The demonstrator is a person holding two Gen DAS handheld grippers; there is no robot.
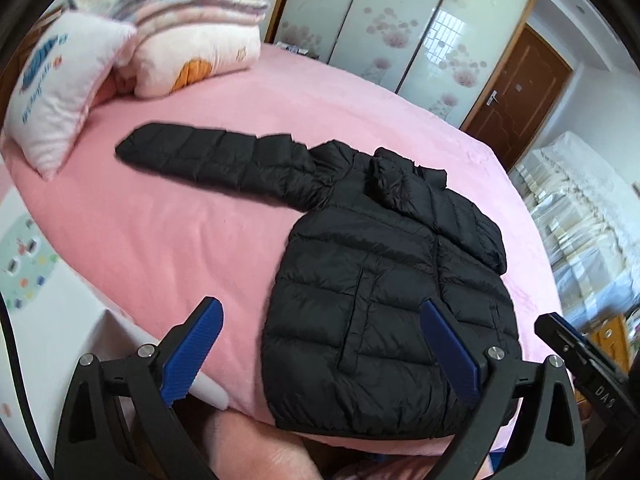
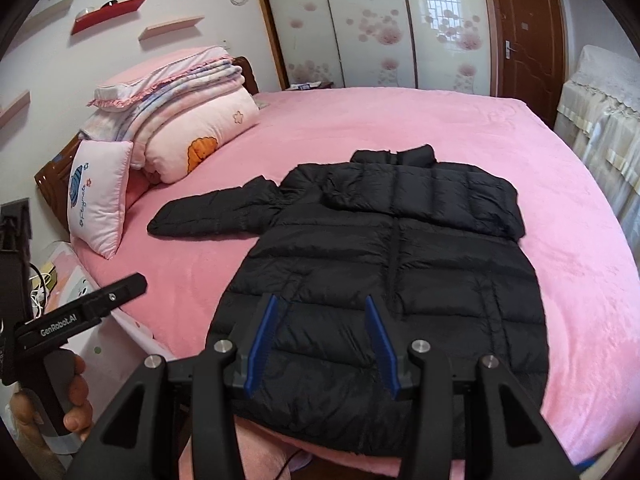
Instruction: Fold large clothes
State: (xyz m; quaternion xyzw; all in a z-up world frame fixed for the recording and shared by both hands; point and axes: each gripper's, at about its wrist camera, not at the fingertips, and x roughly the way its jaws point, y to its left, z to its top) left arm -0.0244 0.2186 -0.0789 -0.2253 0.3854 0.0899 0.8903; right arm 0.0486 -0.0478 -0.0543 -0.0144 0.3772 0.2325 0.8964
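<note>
Black jacket (image 2: 384,272) flat on bed (image 2: 400,120), collar at 12 o'clock, one sleeve (image 1: 216,156) out toward 10. I hold left gripper (image 1: 320,344) nearer it, gaping, empty; right gripper (image 2: 322,344) parted over hem.

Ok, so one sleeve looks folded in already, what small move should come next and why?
Probably reach the left gripper out to the cuff of the spread sleeve and grip it. That sleeve lies stretched out flat on the bed, while the other sleeve is folded across the jacket's chest. Both grippers are open and hold nothing.
</note>
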